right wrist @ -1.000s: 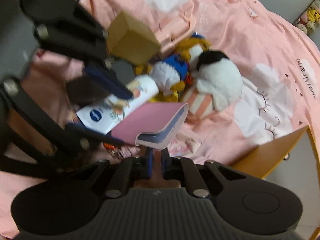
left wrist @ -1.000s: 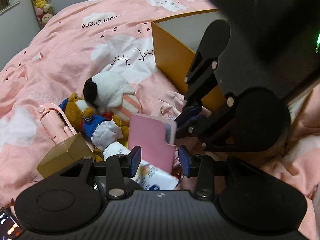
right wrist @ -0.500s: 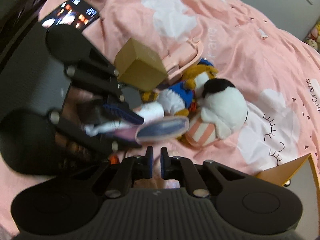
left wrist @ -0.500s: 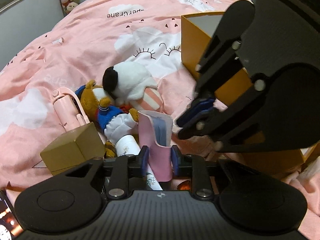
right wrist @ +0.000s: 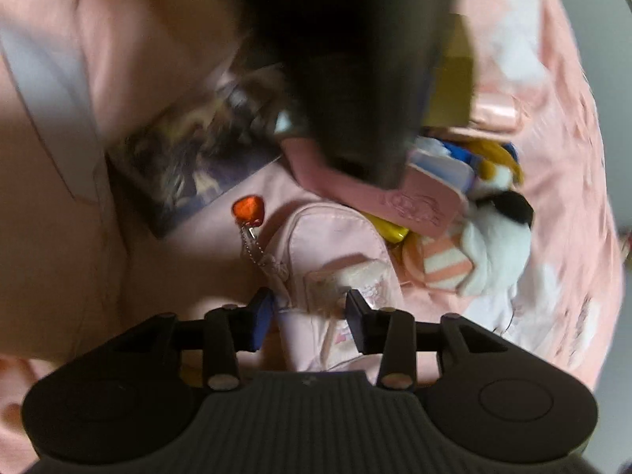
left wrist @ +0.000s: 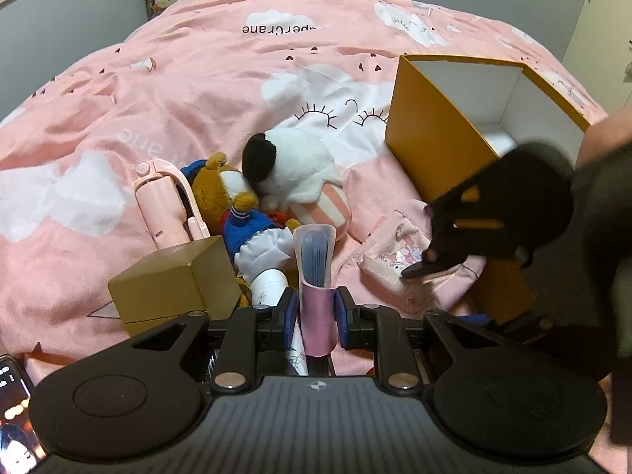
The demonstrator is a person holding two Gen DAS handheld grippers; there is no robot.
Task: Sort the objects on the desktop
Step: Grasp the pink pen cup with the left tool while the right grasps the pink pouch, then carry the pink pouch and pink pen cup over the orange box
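Item: pink notebook, soft cover, page block showing at its top end. Location: upright between the left gripper fingers, which pinch its lower part after closing in on it just now; held above the clutter on the pink bed cover.

Item: pink pouch with a ball chain and a red heart charm. Location: flat on the bed cover, directly under the right gripper. Its fingers have just been opening and stand spread to either side of the pouch, not pressing it.

Destination, by judgement: orange box, open and white inside, beyond the pouch.

Handling note for the step in hand: the notebook cover is limp and gripped low, so keep it vertical and carry it level to the box, and lower it inside before parting the fingers. For the pouch, bring the right fingers down across its padded body, clear of the chain, then close.

Adjacent stock: white plush, bear plush in blue, pink bottle, tan box, white tube, picture card. Keep both grippers apart in passing.
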